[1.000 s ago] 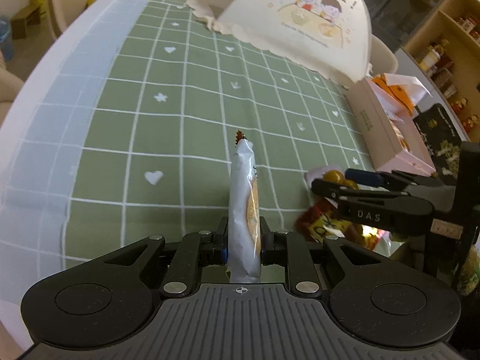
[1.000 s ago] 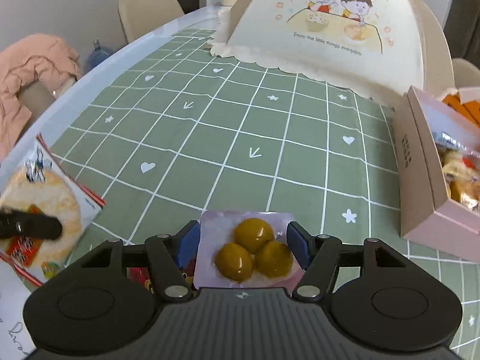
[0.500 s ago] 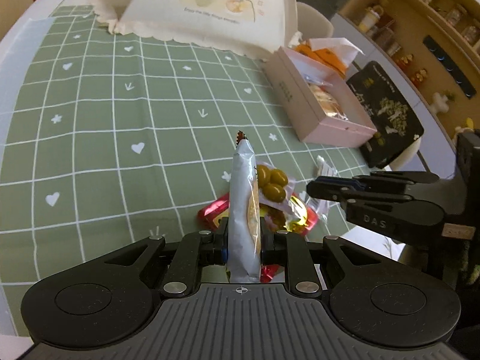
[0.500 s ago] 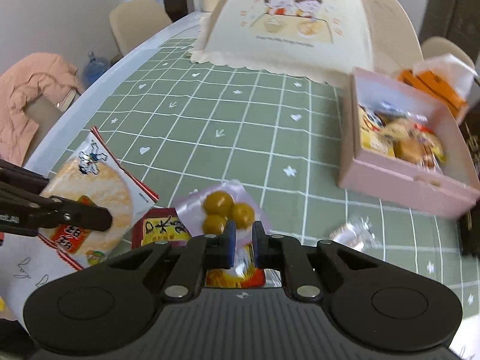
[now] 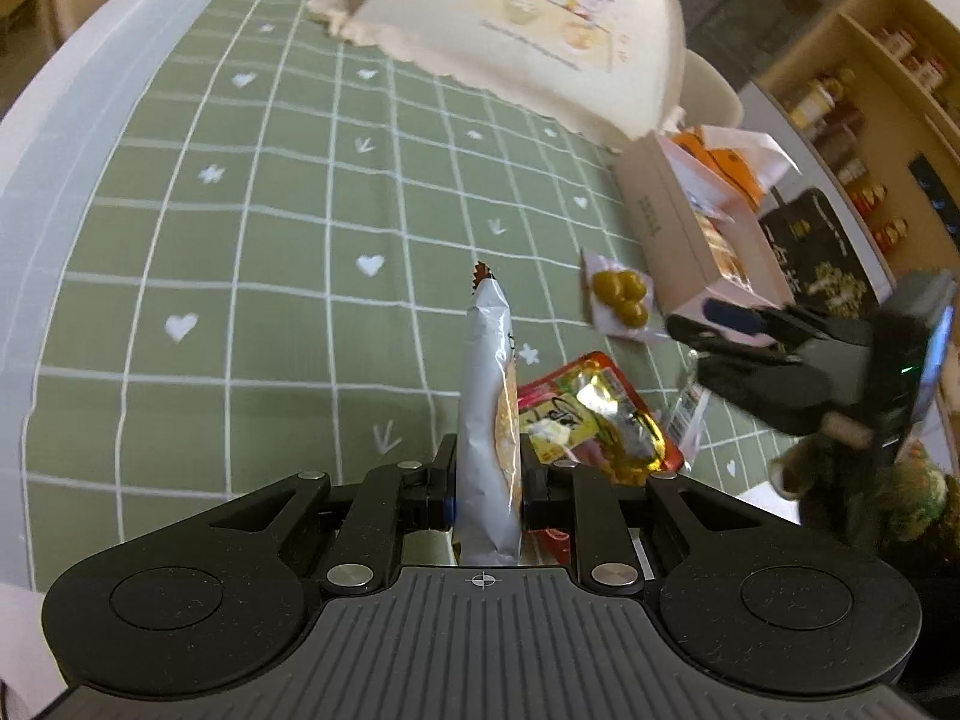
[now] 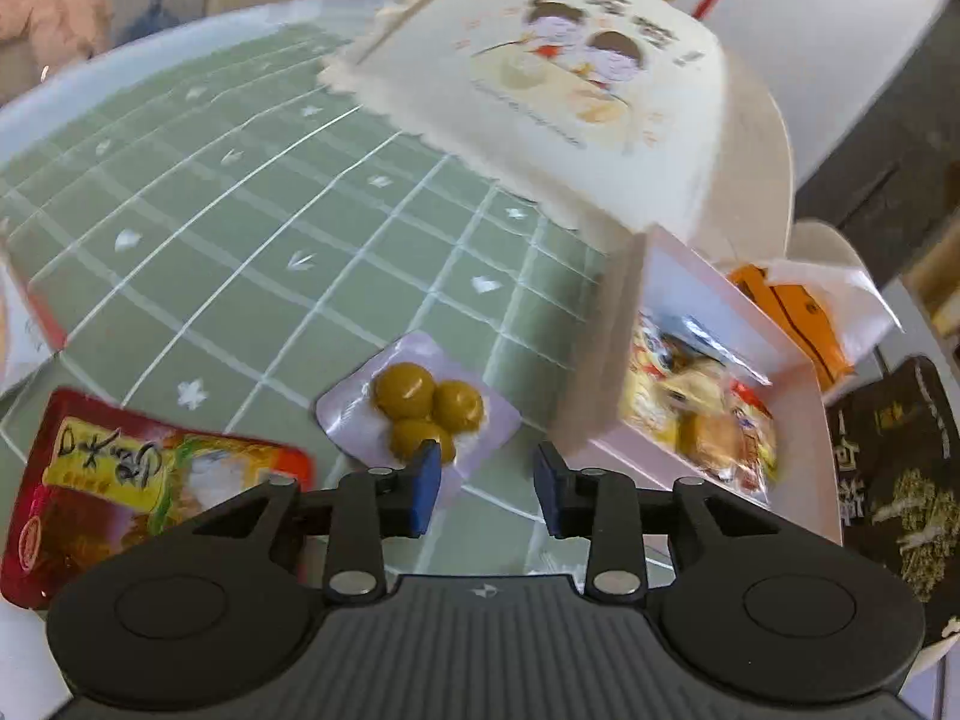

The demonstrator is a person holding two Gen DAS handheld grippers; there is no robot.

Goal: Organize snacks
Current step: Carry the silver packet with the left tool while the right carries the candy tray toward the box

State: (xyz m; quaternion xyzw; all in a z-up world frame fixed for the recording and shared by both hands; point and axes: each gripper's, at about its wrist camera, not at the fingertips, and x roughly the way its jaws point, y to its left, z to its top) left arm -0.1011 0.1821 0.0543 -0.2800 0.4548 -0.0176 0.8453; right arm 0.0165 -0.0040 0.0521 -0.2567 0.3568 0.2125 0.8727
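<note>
My left gripper (image 5: 487, 480) is shut on a silver snack packet (image 5: 486, 396) that stands upright and edge-on between its pads. My right gripper (image 6: 487, 480) has its jaws opening, with nothing between the blue pads. A clear pouch of three olive-green balls (image 6: 420, 408) sits just ahead of its left finger, free of the pads. In the left wrist view that pouch (image 5: 621, 297) is at the tips of the right gripper (image 5: 690, 330), beside the pink box (image 5: 660, 222). The box (image 6: 804, 438) holds several wrapped snacks. A red and yellow packet (image 6: 138, 474) lies on the green checked cloth (image 5: 270, 240).
A cream food-cover dome (image 6: 570, 78) stands at the back of the table. Behind the box lies an orange packet in white wrapping (image 6: 804, 312), with a black packet (image 6: 900, 468) to its right. A small clear wrapper (image 5: 684, 414) lies near the red packet. Shelves of jars (image 5: 870, 90) are at far right.
My right gripper, shut on the pouch's edge half a second ago, now has its jaws apart, and the pouch is closer to the pink box. My left gripper still holds the silver packet.
</note>
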